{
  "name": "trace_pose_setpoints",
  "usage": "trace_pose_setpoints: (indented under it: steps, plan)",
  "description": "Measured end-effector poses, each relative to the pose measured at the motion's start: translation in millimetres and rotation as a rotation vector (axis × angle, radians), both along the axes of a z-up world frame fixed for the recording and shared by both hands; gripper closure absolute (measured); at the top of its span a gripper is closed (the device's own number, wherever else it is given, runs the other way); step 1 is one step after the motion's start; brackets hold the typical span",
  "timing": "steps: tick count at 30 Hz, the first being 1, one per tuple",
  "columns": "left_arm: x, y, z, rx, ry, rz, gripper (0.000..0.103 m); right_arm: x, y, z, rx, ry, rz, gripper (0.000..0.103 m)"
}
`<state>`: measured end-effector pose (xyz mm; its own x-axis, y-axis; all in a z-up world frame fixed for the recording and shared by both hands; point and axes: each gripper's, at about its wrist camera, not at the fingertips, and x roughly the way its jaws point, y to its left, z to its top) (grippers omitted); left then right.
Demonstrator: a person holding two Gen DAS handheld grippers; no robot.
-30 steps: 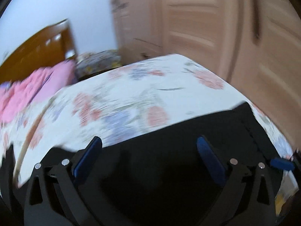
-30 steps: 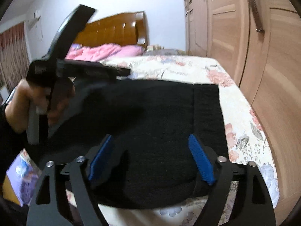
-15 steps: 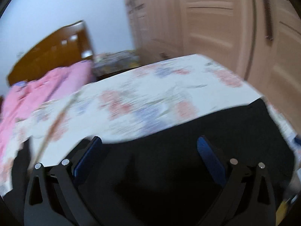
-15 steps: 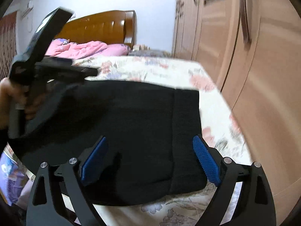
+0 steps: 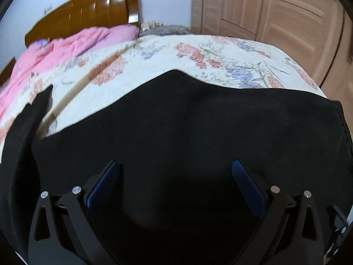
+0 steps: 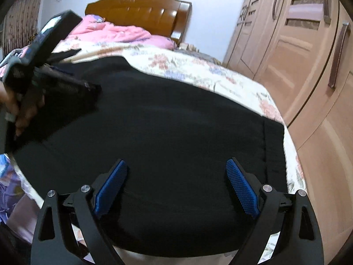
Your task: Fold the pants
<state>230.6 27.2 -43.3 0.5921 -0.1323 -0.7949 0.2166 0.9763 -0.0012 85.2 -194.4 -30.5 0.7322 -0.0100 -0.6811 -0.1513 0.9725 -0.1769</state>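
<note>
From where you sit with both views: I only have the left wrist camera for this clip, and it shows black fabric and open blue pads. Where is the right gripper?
Observer: The right gripper hovers open over the black pants, nearer the wardrobe side of the bed.
Operator: Is it pinching any cloth?
Observer: No. Its blue pads stand wide apart with fabric only behind them.
Operator: Can you see my gripper from there?
Observer: Yes. The left gripper is at the far left of the right wrist view, held in a hand above the pants' left part.
Operator: Any landmark on the pants I'm missing?
Observer: A vertical seam sets off a band along their wardrobe-side edge.
</note>
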Motion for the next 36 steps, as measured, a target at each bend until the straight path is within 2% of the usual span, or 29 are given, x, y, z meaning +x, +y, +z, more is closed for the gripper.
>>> trace_pose_setpoints:
  steps: [2, 5, 16, 18, 20, 23, 30, 33, 35, 36]
  plan:
    - [0, 1, -1, -0.004, 0.000, 0.001, 0.001, -16, 7, -6, 0.033, 0.006, -0.015, 0.011]
    - [1, -3, -3, 0.012, -0.004, 0.005, 0.001, -19, 2, -11, 0.084, 0.005, -0.016, 0.011]
    - [2, -2, -3, 0.003, -0.005, 0.015, 0.001, -21, -4, -20, 0.145, -0.028, 0.021, 0.010]
    - [2, -2, -3, 0.003, -0.005, 0.015, 0.001, -19, -2, -17, 0.128, 0.001, 0.008, 0.010]
    - [2, -1, -3, 0.002, -0.006, 0.016, 0.001, -15, 7, -7, 0.064, 0.042, -0.024, 0.009]
    - [3, -1, -3, 0.001, -0.006, 0.016, 0.001, -15, 30, 5, -0.033, 0.006, -0.006, 0.009]
    - [2, 0, -2, -0.005, 0.001, 0.013, 0.001, 27, 79, 29, -0.022, -0.045, 0.056, 0.009]
    - [-15, 16, 10, -0.041, -0.059, 0.064, 0.002, 50, 99, 31, -0.023, -0.031, 0.093, 0.009]
    - [-38, 36, 27, -0.089, -0.142, 0.078, 0.002, 66, 105, 36, 0.014, -0.011, 0.113, 0.008]
    - [-46, 45, 33, -0.079, -0.160, 0.101, 0.002, 73, 106, 39, 0.049, -0.005, 0.125, 0.007]
